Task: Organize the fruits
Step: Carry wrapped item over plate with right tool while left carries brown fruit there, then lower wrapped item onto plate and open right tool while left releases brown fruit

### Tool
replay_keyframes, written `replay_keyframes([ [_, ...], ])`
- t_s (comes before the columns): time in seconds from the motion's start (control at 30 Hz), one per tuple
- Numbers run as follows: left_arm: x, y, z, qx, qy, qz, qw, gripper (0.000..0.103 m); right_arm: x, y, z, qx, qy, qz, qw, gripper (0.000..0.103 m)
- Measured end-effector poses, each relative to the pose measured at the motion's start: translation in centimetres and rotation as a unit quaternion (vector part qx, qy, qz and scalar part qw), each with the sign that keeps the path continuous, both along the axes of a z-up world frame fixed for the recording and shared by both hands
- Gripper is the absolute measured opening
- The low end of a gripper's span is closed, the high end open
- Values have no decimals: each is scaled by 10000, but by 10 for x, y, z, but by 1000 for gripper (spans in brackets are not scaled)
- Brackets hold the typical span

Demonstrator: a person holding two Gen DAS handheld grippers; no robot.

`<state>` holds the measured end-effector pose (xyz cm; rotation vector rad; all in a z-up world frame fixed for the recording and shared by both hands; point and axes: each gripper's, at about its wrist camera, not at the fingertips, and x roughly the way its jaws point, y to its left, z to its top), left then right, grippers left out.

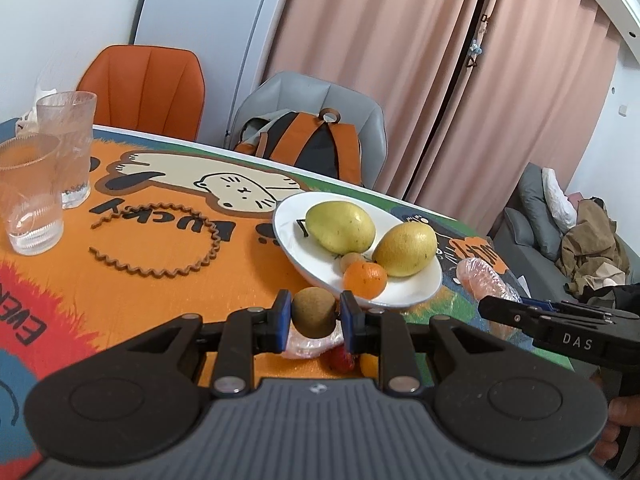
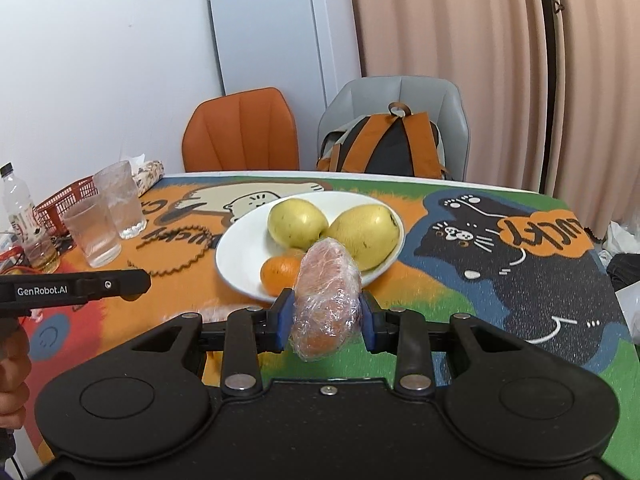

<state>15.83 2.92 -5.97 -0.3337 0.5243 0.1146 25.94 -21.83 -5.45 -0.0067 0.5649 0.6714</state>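
Left claw (image 1: 314, 318) grips a kiwi (image 1: 313, 312)—hiding wrapped fruit (image 1: 308, 346) beneath; right claw (image 2: 326, 318) clamps a film-wrapped fruit (image 2: 326, 300).

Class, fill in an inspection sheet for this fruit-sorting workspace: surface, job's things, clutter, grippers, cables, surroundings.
Surface: table under a cartoon cat cloth.
Job's things: white plate holds two yellow-green fruits and an orange.
Clutter: two glasses, bottle, red basket, wavy brown ring.
Grippers: left gripper shut on brown kiwi; right gripper shut on wrapped fruit.
Cables: nothing seen.
Surroundings: orange chair, backpack on grey chair, fridge, curtains.
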Motion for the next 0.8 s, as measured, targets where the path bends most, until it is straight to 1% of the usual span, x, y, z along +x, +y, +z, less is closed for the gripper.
replay_keyframes([
  [0.47,19,17,3,-40,-26,88,9999,24,25,20,12,43,-143,37,9999,32],
  [0.8,38,29,3,-76,25,89,9999,24,47,40,18,147,-143,145,9997,32],
])
